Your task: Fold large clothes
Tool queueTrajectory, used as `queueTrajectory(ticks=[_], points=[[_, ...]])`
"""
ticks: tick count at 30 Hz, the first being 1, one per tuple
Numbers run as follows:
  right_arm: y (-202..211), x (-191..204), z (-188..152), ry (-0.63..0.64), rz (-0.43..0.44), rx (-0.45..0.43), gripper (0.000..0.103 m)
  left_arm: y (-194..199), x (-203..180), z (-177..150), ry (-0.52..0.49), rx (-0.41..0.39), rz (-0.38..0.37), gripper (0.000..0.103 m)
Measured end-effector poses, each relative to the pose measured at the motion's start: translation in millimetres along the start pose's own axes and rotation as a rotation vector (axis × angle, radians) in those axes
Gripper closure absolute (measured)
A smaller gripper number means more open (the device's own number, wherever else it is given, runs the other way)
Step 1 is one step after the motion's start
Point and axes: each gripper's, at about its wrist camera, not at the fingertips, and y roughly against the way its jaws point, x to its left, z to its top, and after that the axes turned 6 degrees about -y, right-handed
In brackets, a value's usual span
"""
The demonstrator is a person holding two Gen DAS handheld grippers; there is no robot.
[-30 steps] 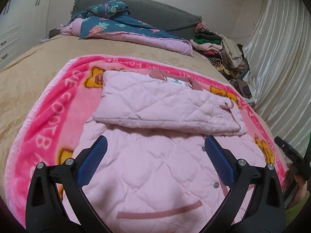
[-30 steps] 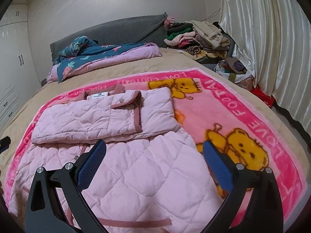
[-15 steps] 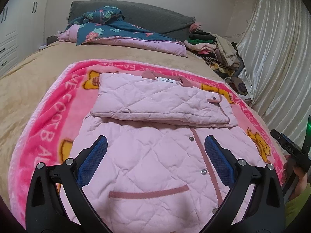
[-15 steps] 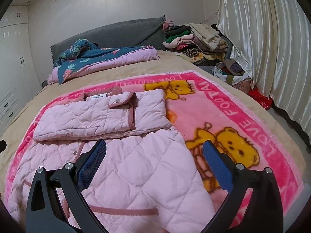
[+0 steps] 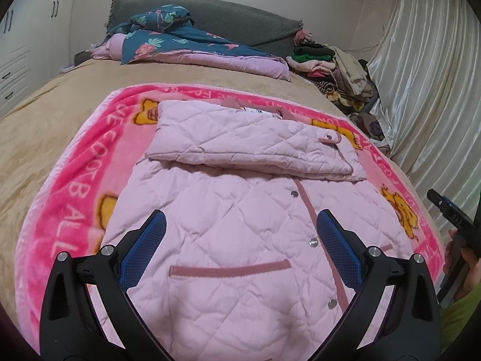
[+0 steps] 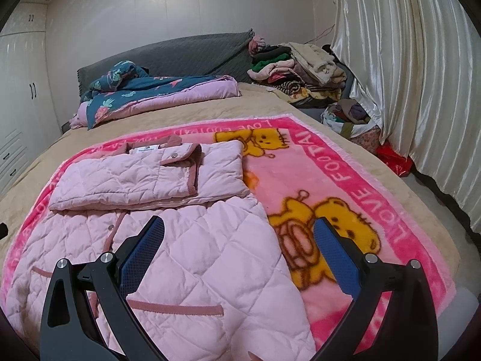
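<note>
Both tongs stood wide open and held nothing: the left tongs (image 5: pixel 240 249) hung over the coat's (image 5: pixel 240 225) front by its snap placket (image 5: pixel 309 207), the right tongs (image 6: pixel 239 251) over the coat's right edge where it met the blanket (image 6: pixel 360 192). The coat lay flat on that blanket on the bed (image 5: pixel 45 120), hem toward six o'clock, its sleeves (image 5: pixel 240 138) already folded across the chest at twelve o'clock. By my reading the sleeve step was done and the lengthwise fold was next; that called for each tongs to drop to six o'clock, pinch a hem corner, and carry the hem up toward the collar (image 6: pixel 168 143). Against the earlier frames, both cameras had drawn back toward six o'clock, so more of the lower coat and its pocket trim (image 5: pixel 228 269) showed. Farther off, at one o'clock, sat a clothes pile (image 6: pixel 297 66).
</note>
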Motion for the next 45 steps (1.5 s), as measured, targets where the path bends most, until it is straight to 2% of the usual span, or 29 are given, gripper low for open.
queueTrajectory(ticks=[27, 45], points=[[27.4, -15.3, -24.0, 0.046, 0.016, 0.018, 0.004, 19.2, 3.0, -39.9, 0.001, 0.045, 0.037, 0.009], [23.7, -25.8, -67.0, 0.104, 0.005, 0.102, 0.004, 24.0, 9.9, -70.4, 0.009, 0.092, 0.073, 0.009]])
